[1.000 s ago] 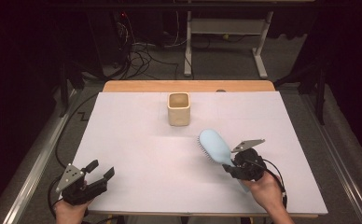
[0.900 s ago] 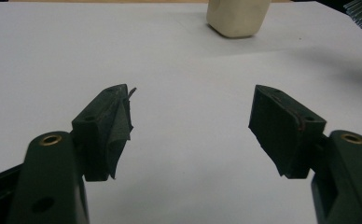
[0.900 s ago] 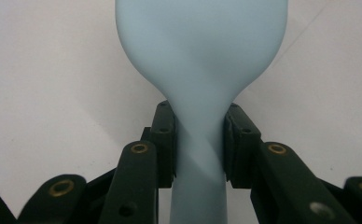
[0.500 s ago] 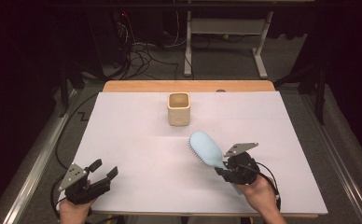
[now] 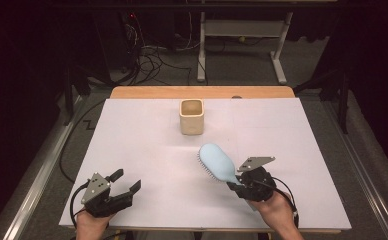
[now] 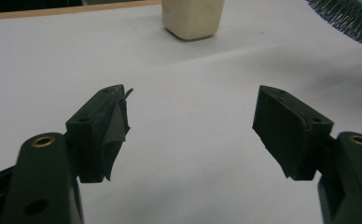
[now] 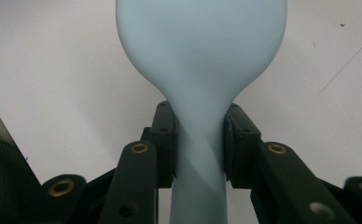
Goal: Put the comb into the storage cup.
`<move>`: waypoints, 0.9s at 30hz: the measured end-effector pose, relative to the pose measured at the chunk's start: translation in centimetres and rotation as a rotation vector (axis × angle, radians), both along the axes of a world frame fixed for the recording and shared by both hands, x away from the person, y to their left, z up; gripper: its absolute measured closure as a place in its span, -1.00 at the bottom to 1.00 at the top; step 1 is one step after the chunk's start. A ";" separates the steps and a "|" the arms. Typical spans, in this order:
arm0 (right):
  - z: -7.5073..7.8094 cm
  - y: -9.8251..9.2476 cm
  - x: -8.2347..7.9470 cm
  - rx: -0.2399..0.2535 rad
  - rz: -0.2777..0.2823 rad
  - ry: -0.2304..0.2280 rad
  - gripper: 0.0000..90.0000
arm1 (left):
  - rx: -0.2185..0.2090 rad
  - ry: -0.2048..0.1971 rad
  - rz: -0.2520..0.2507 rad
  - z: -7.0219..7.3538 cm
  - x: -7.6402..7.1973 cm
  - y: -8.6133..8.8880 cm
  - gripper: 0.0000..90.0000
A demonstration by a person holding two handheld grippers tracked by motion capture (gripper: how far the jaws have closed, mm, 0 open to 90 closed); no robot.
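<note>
Currently, at the near edge of the desk [image 5: 147, 125], the left hand-held gripper [image 5: 128, 181] sits by the near left corner with its jaws standing wide and nothing between them; they have just been opening further. In the left gripper view its black pads [image 6: 286, 133] look matte and blocky, one with a loose fold of dark lining. Probably it is being readied for a hand-over or to steady something.

Toward the near right, the right hand-held gripper [image 5: 235, 181] is clamped on the narrow neck of a pale blue hairbrush [image 5: 218, 163], jaws narrow against the handle. Gripping at the neck likely gives control of the broad head. The brush back is smooth, rounded plastic, oval in outline; dark bristles fringe its underside, and the head angles up and away over the white, paper-like desk covering.

Farther off, near the far edge centre, stands a cream square-sided cup [image 5: 191, 116], open-topped and matte, a plausible holder for the brush.
</note>
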State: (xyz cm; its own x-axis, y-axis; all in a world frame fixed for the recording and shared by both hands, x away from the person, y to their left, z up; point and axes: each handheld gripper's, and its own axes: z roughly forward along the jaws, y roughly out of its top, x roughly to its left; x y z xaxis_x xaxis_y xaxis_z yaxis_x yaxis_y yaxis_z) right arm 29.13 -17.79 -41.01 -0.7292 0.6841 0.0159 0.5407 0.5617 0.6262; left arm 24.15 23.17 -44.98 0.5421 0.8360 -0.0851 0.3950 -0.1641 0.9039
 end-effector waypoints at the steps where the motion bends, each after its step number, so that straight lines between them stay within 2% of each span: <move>1: 0.0 0.0 0.0 0.005 0.003 -0.001 0.56 | -0.001 -0.001 -0.005 0.1 0.0 -0.2 -0.39; 16: -0.4 0.3 -0.4 0.014 0.016 0.013 0.56 | -0.013 0.019 -0.090 0.4 0.7 -2.6 -0.40; 22: -0.5 0.3 -0.4 0.018 0.015 0.016 0.56 | 0.001 0.013 -0.120 0.6 1.1 -3.6 -0.43; 27: -0.5 0.3 -0.4 0.018 0.019 0.016 0.56 | 0.002 0.024 -0.141 0.7 1.5 -4.6 -0.44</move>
